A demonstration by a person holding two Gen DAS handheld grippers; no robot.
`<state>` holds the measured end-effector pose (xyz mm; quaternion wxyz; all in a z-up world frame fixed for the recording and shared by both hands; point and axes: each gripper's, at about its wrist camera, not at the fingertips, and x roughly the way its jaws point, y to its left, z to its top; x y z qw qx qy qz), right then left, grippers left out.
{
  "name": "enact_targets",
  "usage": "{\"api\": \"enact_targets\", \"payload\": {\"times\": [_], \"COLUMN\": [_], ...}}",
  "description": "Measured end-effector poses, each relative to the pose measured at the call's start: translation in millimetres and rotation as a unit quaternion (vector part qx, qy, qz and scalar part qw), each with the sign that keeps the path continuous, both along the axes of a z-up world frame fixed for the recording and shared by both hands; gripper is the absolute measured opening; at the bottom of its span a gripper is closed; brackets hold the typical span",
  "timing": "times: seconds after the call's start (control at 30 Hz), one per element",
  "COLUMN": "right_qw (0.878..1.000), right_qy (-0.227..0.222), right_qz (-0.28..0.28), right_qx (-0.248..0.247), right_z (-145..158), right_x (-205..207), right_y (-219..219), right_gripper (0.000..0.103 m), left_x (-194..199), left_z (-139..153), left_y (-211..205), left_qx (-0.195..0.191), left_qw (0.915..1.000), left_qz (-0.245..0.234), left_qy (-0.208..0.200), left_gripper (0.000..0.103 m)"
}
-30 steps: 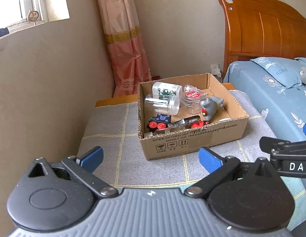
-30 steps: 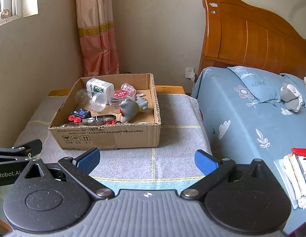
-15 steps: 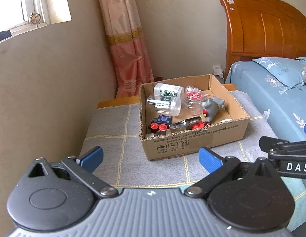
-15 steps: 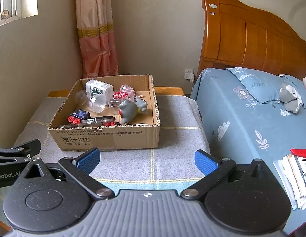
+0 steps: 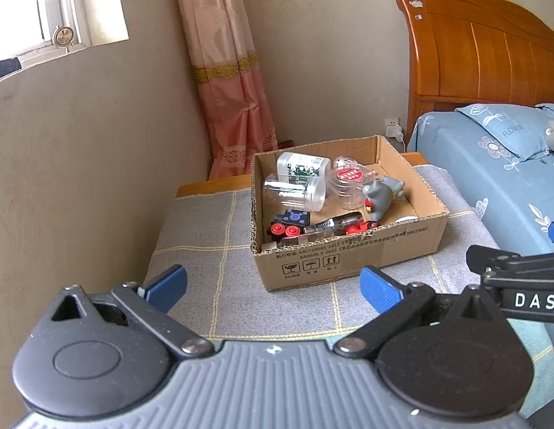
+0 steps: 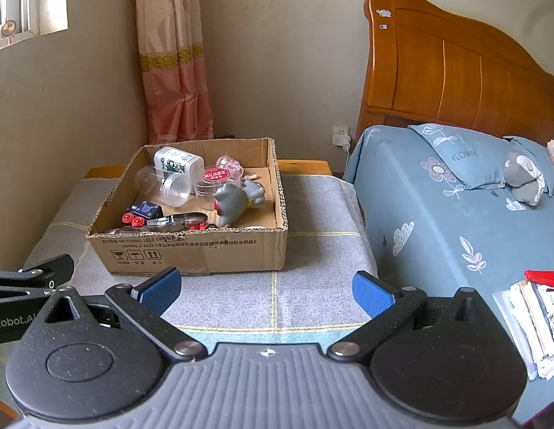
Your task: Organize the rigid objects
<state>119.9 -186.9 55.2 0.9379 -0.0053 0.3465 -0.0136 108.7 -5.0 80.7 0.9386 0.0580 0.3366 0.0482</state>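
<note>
A cardboard box [image 5: 352, 261] [image 6: 191, 250] stands on a grey checked cloth. It holds clear plastic jars [image 5: 294, 187] [image 6: 169, 186], a red-lidded round container [image 5: 348, 175] [image 6: 214, 175], a grey toy figure [image 5: 380, 196] [image 6: 234, 203] and a black toy with red wheels [image 5: 287, 223] [image 6: 139, 214]. My left gripper [image 5: 273, 286] is open and empty, short of the box. My right gripper [image 6: 266, 287] is open and empty, also short of the box.
A wall [image 5: 80, 178] runs along the left. A pink curtain [image 5: 226, 71] hangs behind the box. A bed [image 6: 455, 196] with a wooden headboard [image 6: 455, 71] lies to the right, with papers [image 6: 530, 321] on it. The other gripper shows at each view's edge [image 5: 520, 286].
Both grippers have drawn back and shifted slightly, so the box looks a little smaller and farther. Both stay open and empty.
</note>
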Motion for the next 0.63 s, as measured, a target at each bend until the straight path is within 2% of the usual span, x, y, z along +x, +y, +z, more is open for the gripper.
{"api": "enact_targets", "payload": {"times": [0.63], "right_qw": [1.000], "right_qy": [-0.001], "right_qz": [0.002], "right_qx": [0.001], "right_z": [-0.6], "right_x": [-1.6], "right_y": [-0.8], "right_gripper": [0.103], "left_x": [-3.0], "left_z": [2.1], "left_y": [-0.3], "left_qx": [-0.001], "left_qw": [1.0000], "left_qz": [0.000], "left_qy": [0.000], "left_gripper": [0.102]}}
